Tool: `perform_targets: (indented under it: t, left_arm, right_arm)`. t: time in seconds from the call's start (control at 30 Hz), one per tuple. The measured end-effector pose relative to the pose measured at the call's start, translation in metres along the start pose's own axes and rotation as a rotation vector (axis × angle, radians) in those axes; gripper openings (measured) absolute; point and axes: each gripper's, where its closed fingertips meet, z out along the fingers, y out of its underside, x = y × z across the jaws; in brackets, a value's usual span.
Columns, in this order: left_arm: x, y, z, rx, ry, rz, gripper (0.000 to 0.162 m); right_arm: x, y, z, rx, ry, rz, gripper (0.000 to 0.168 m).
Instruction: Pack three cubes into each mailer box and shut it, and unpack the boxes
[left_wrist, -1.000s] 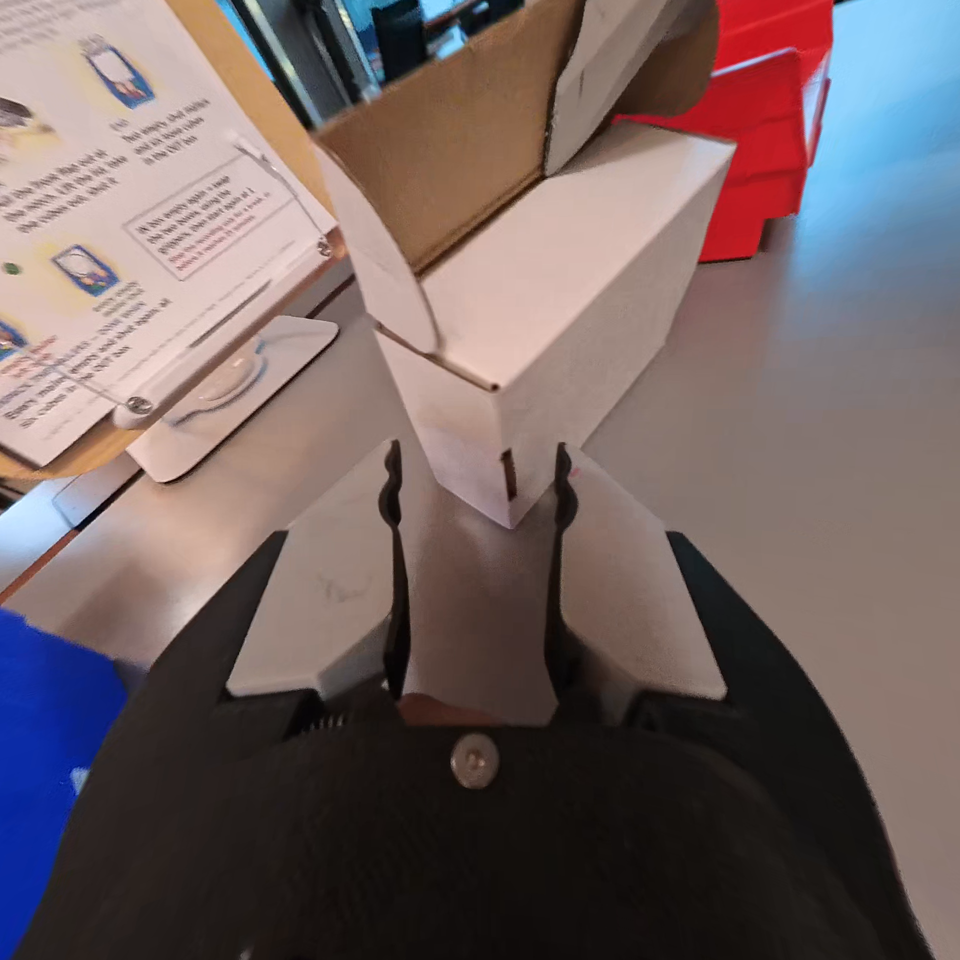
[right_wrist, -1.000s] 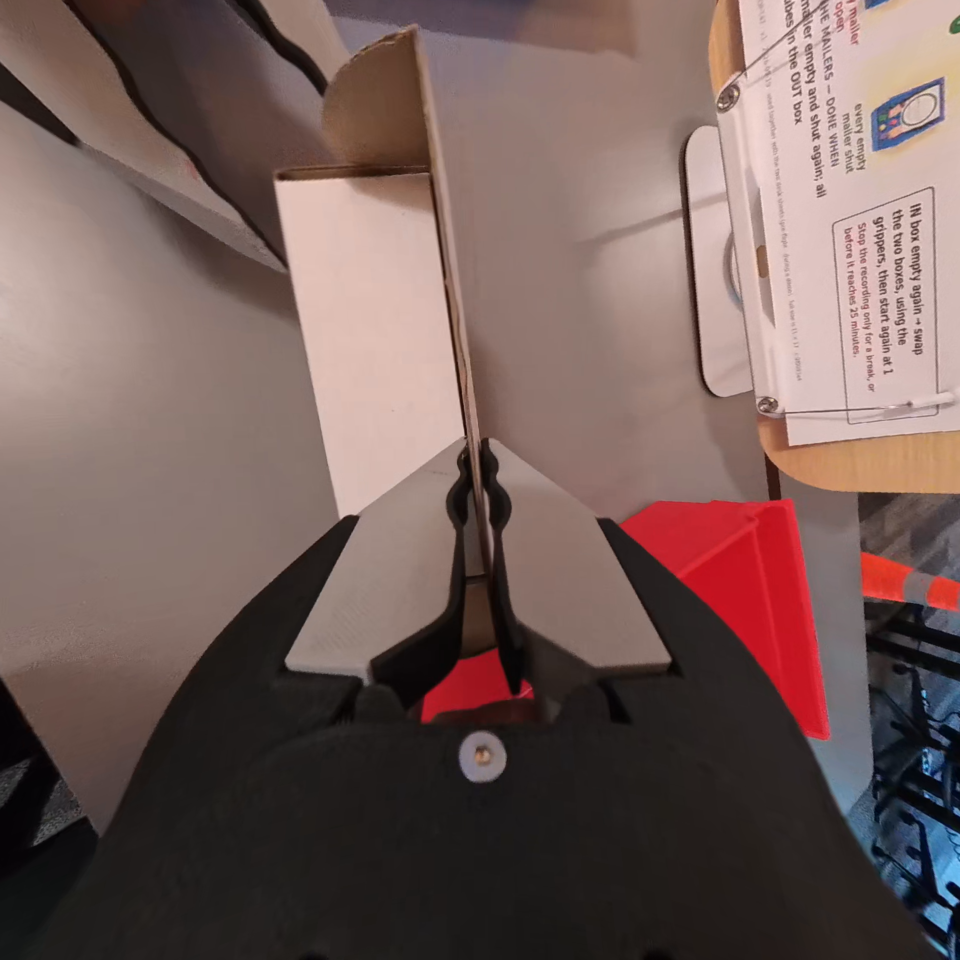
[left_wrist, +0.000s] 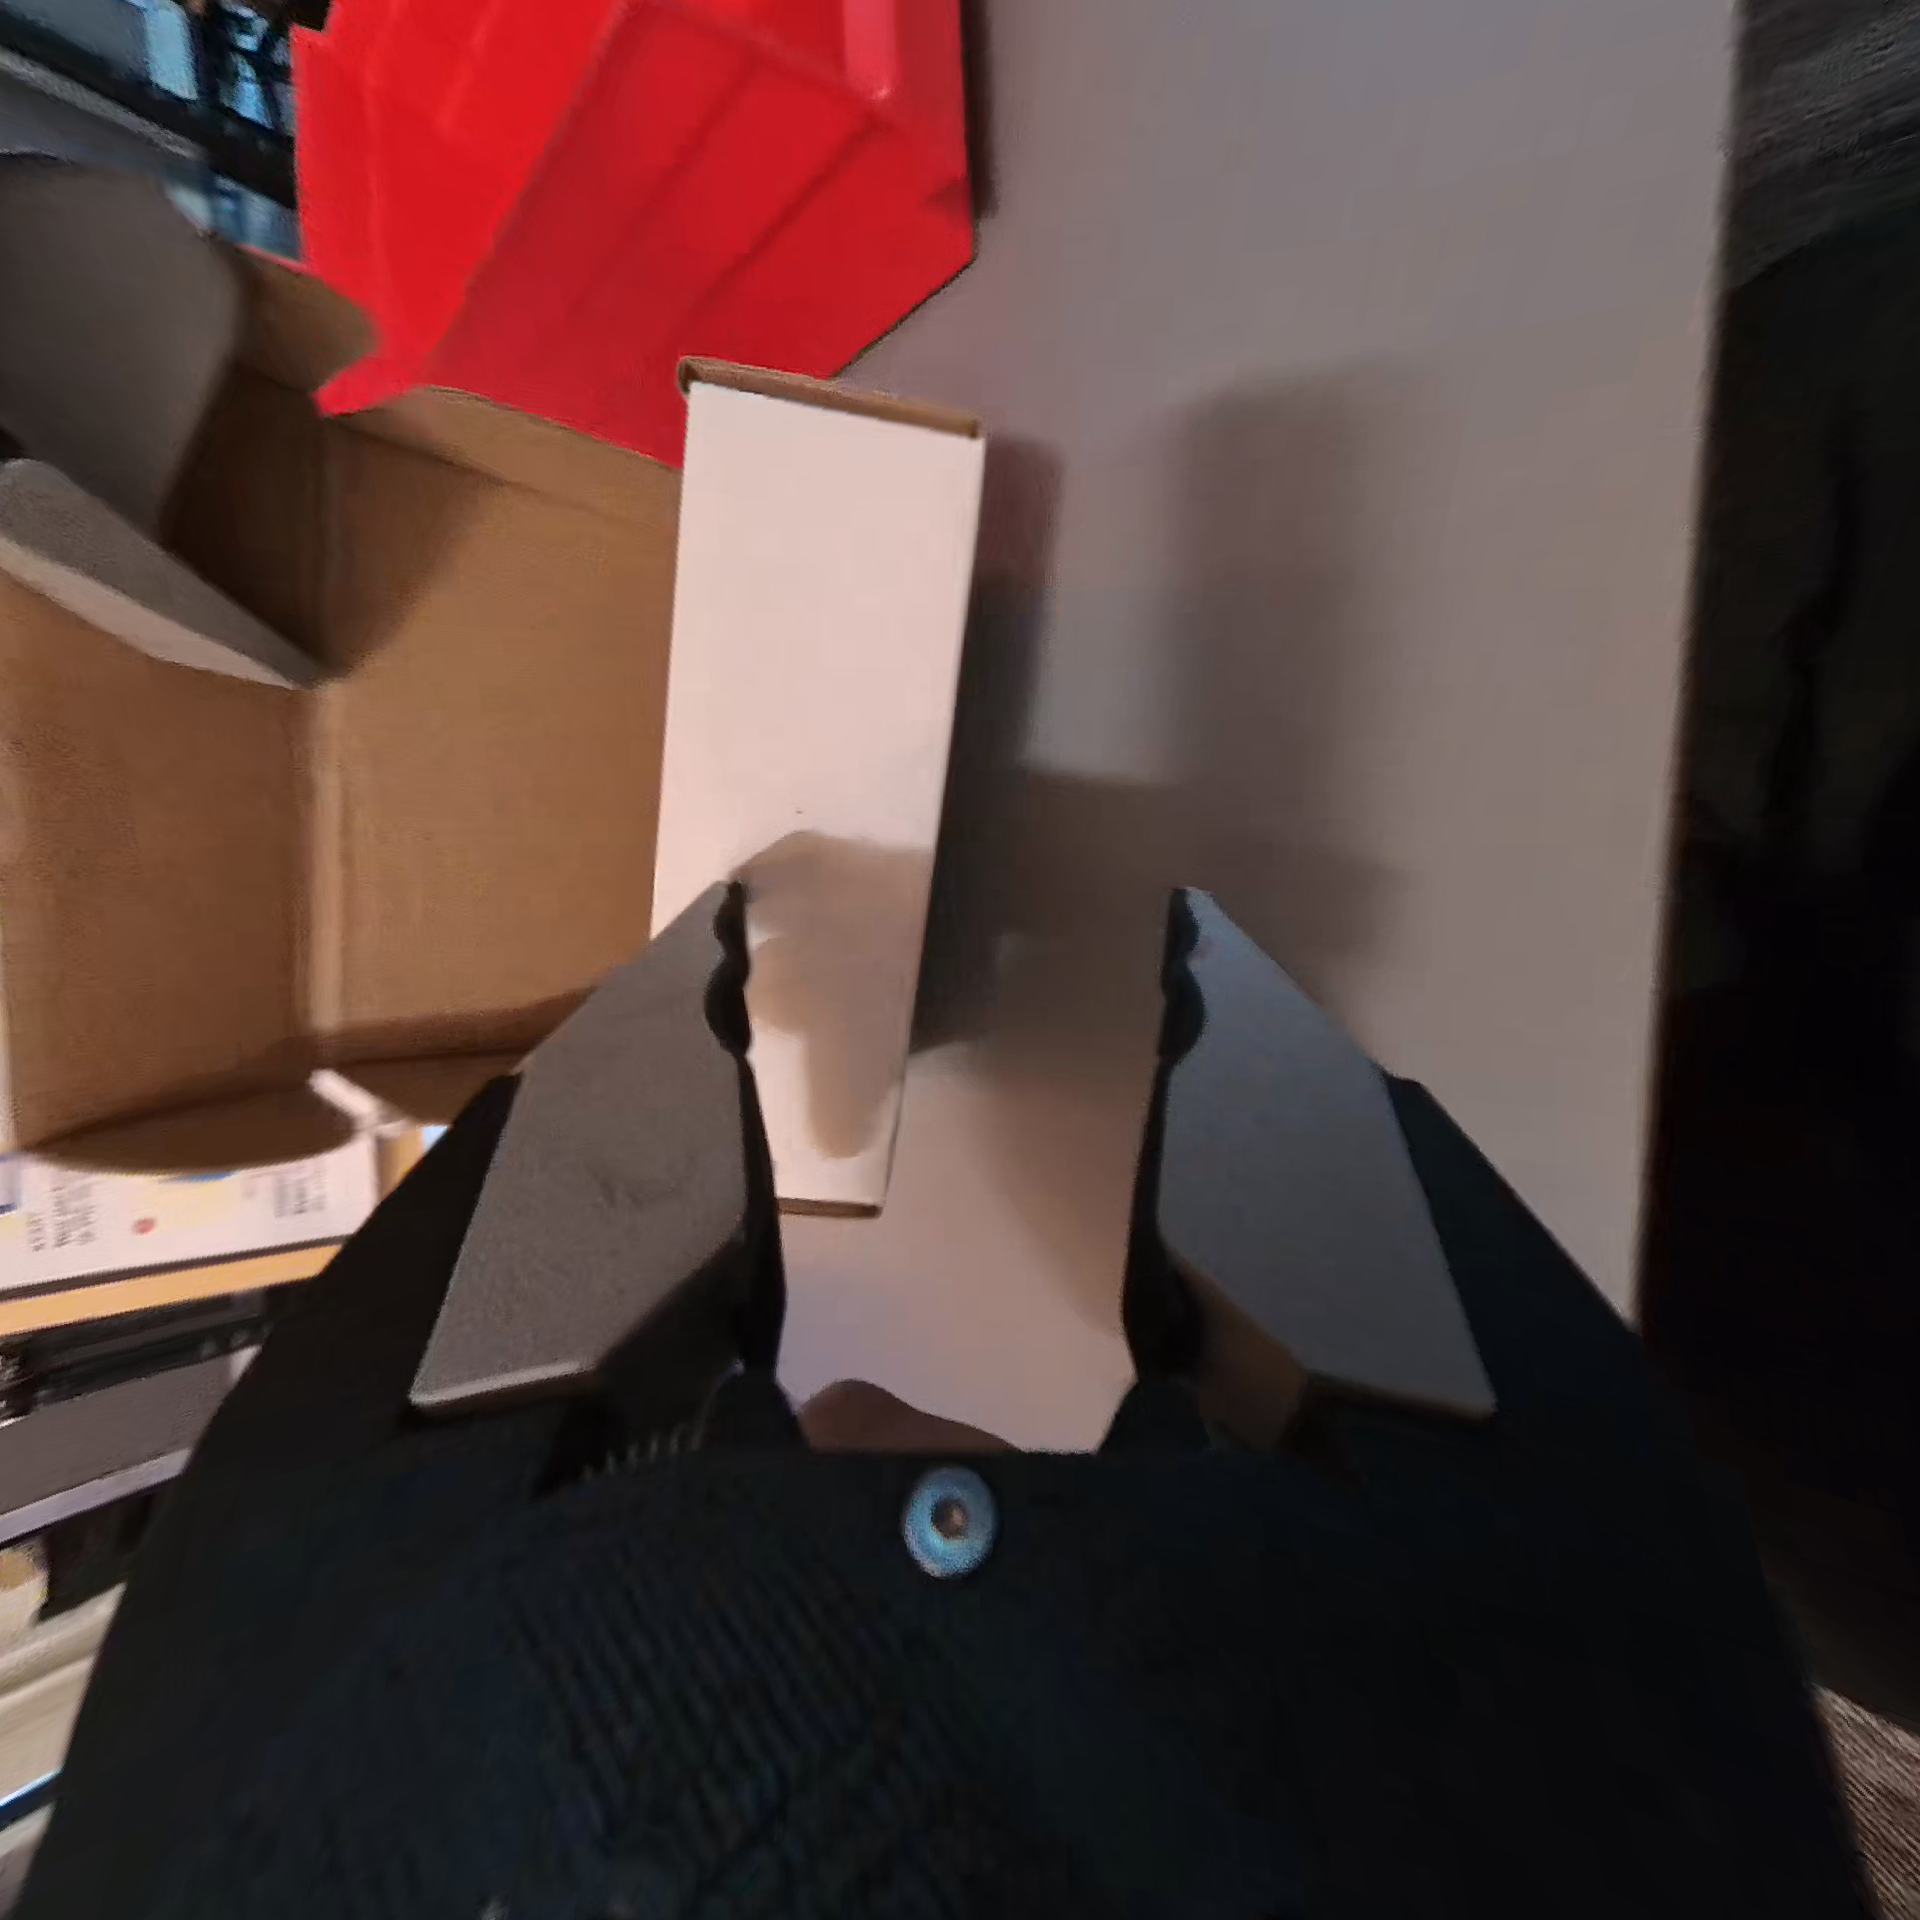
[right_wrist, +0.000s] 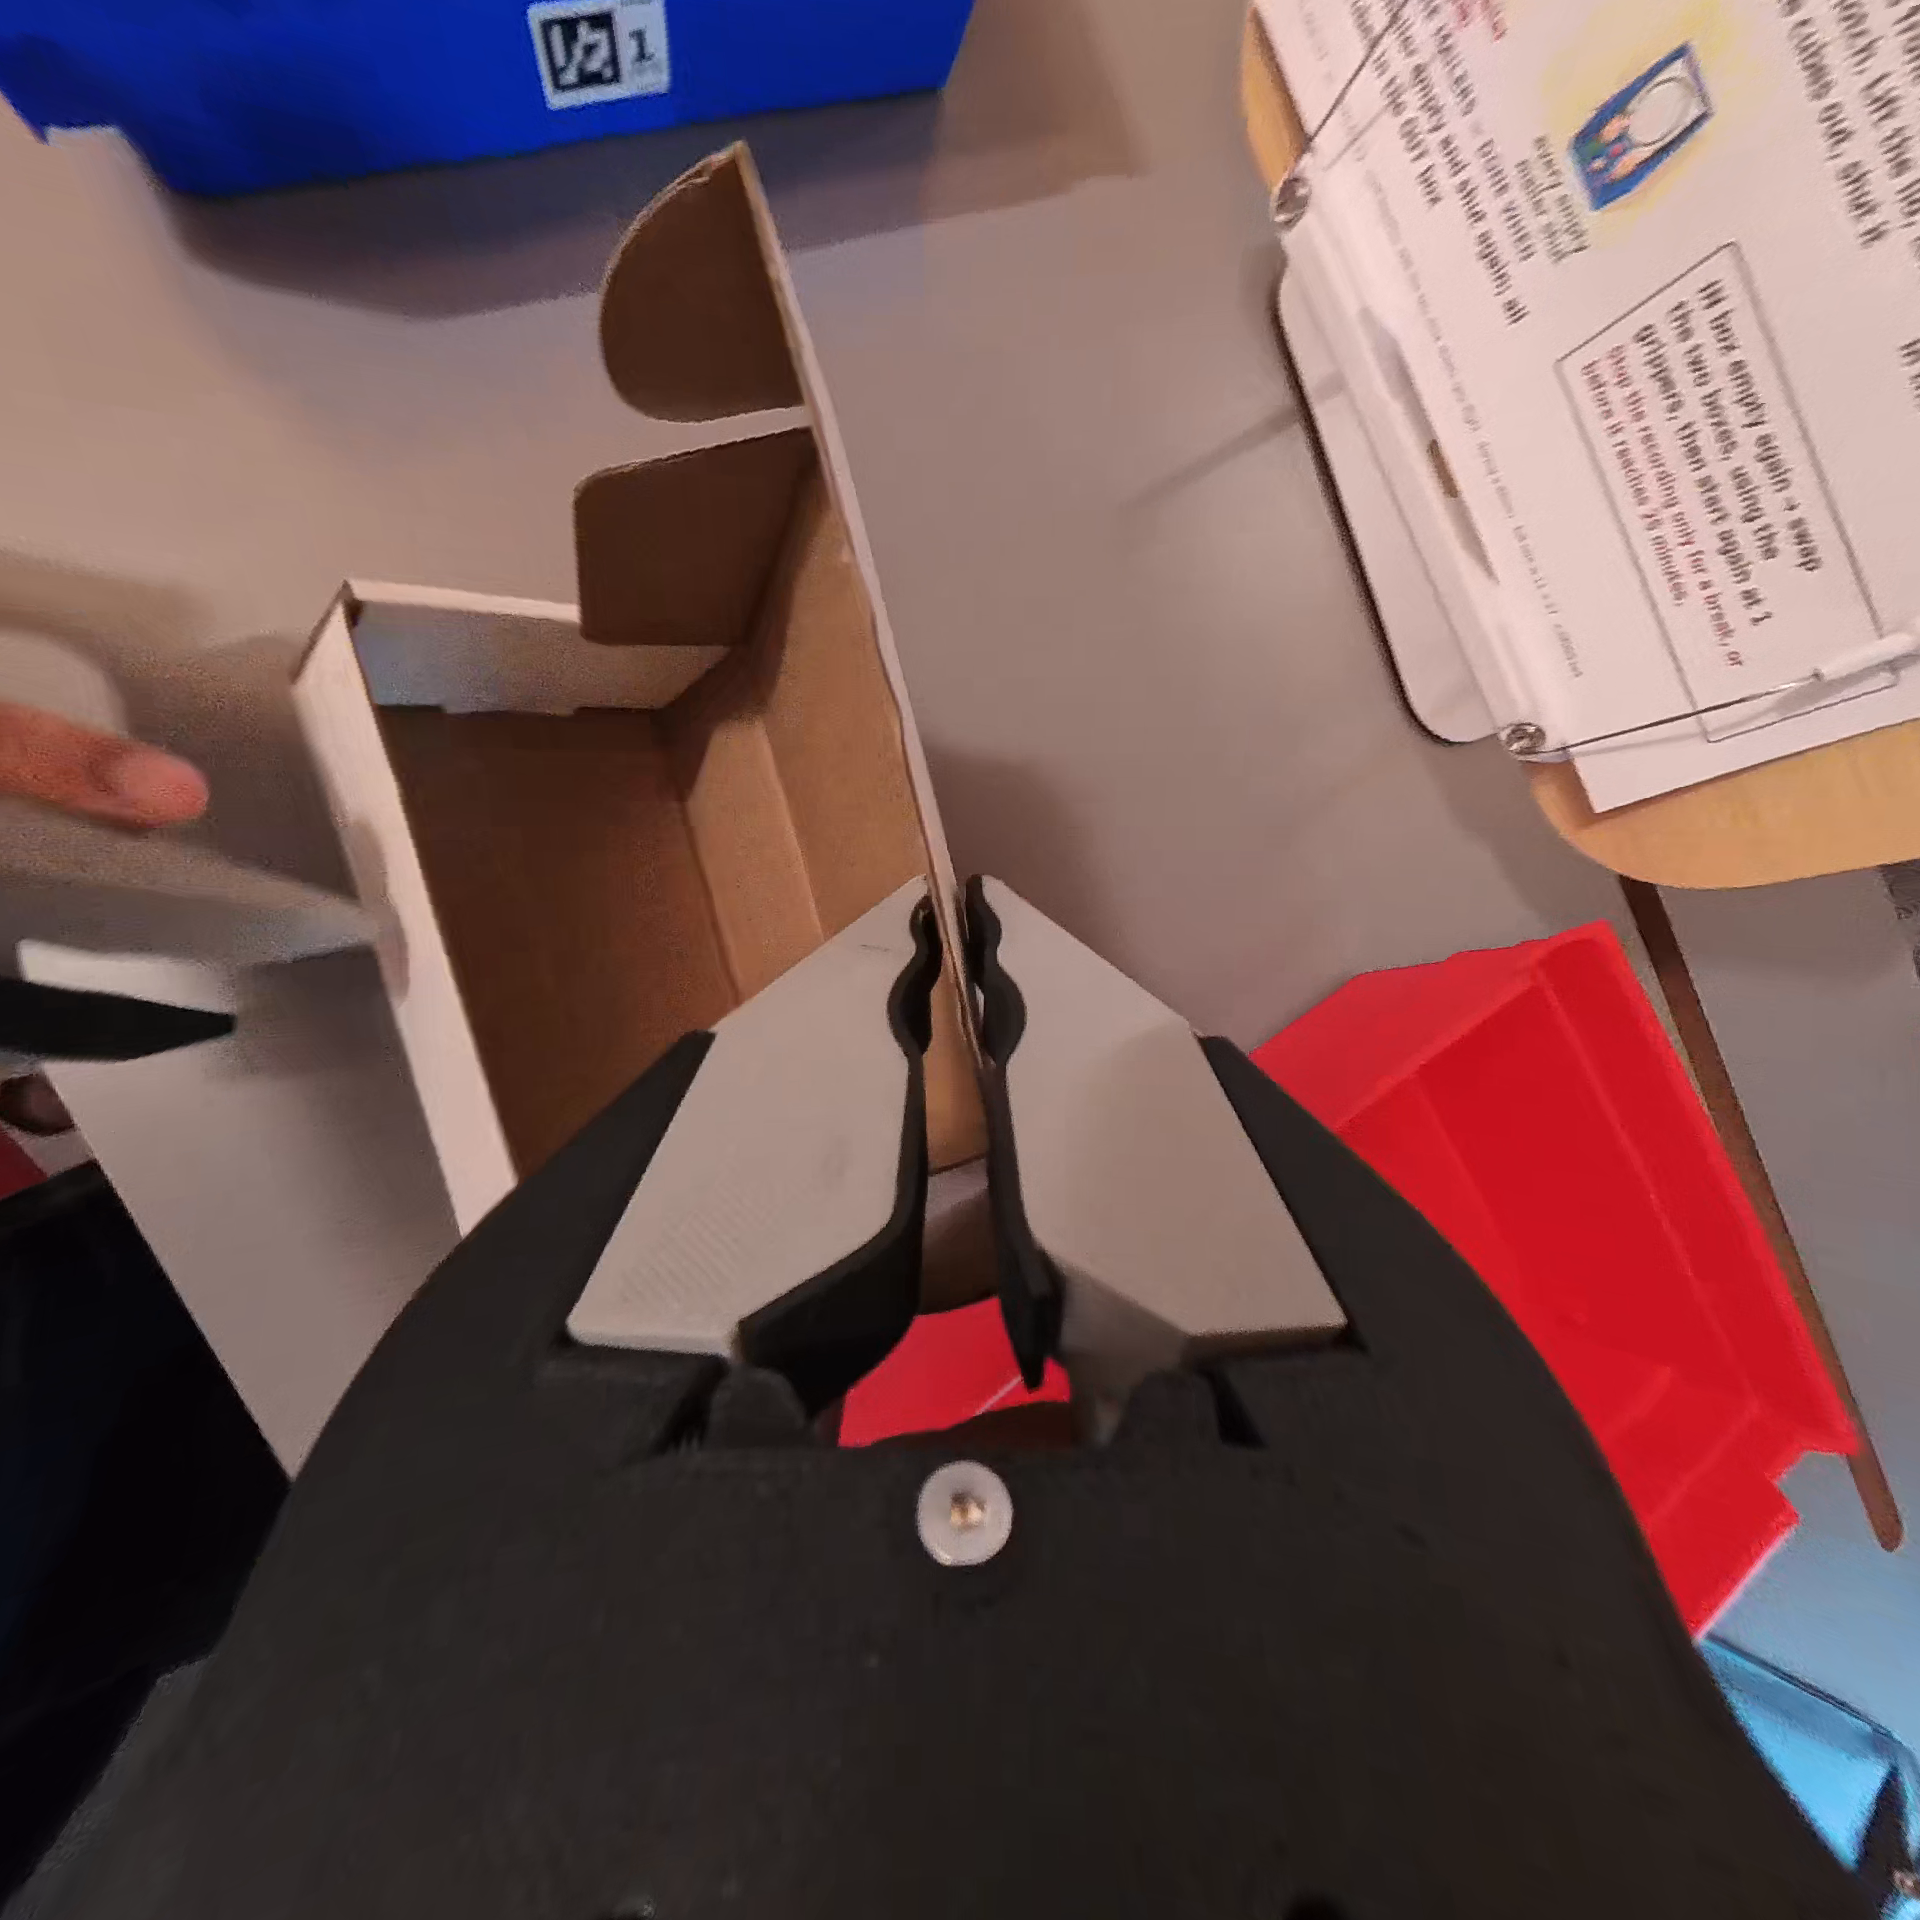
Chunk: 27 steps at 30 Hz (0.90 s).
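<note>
While the left view is blurred: some parts are unclear.
Right gripper (right_wrist: 954, 914): pinches the raised lid (right_wrist: 831, 540) of the mailer box (right_wrist: 582, 894).
Left gripper (left_wrist: 956, 914): wide, holding nothing.
Around: red bin (right_wrist: 1558, 1174), instruction sheet (right_wrist: 1662, 343).

The upright brown-lined lid (right_wrist: 831, 582) of the white cardboard mailer box (right_wrist: 582, 862) is pinched edge-on between the closed fingers of the right gripper (right_wrist: 954, 935). The box's brown interior is laid open on the grey table (right_wrist: 1122, 623). A red plastic bin (right_wrist: 1558, 1174) is seen just right.

Matte black ribbed plastic left gripper (left_wrist: 951, 1049) and right gripper (right_wrist: 954, 961), each with grey wedge-shaped fingers, wavy black pads, one silver screw
</note>
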Motion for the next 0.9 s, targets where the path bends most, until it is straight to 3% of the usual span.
perform_targets:
  t: [0.03, 0.07, 0.2, 0.27, 0.37, 0.5, 0.6, 0.73, 0.77, 0.9]
  left_arm:
    - [0.011, 0.001, -0.001, -0.002, 0.057, -0.006, 0.064]
    - [0.021, 0.004, 0.000, -0.009, 0.103, -0.013, 0.060]
    - [0.039, 0.018, 0.011, -0.022, 0.159, -0.040, 0.067]
    - [0.039, 0.009, 0.006, 0.065, 0.180, -0.096, 0.071]
    - [0.006, 0.000, -0.003, 0.151, 0.071, -0.172, 0.079]
    - [-0.013, 0.034, 0.021, -0.035, 0.079, -0.178, 0.078]
    - [0.007, 0.056, 0.039, -0.143, 0.216, -0.147, 0.058]
    - [0.009, 0.048, 0.034, -0.072, 0.236, -0.160, 0.013]
    - [0.010, 0.048, 0.032, -0.064, 0.236, -0.155, 0.004]
    - [0.011, 0.049, 0.030, -0.078, 0.212, -0.126, 0.004]
  right_arm:
    - [0.004, -0.004, -0.001, 0.010, -0.001, 0.014, 0.000]
    - [0.007, -0.008, -0.002, 0.026, -0.010, 0.029, 0.000]
    - [0.009, -0.020, 0.000, 0.052, -0.041, 0.033, 0.000]
    - [0.008, -0.022, 0.002, 0.054, -0.013, -0.032, 0.000]
    - [-0.003, -0.023, 0.002, 0.050, -0.015, -0.083, 0.001]
    - [-0.010, -0.026, 0.001, 0.027, -0.022, -0.118, 0.000]
    - [-0.010, -0.030, 0.000, 0.025, -0.040, -0.132, 0.000]
    - [0.030, -0.036, 0.008, -0.006, 0.021, -0.082, 0.001]
    - [0.044, -0.032, 0.017, -0.045, 0.041, -0.074, 0.008]
    - [0.070, -0.005, 0.072, -0.216, 0.073, -0.079, 0.024]
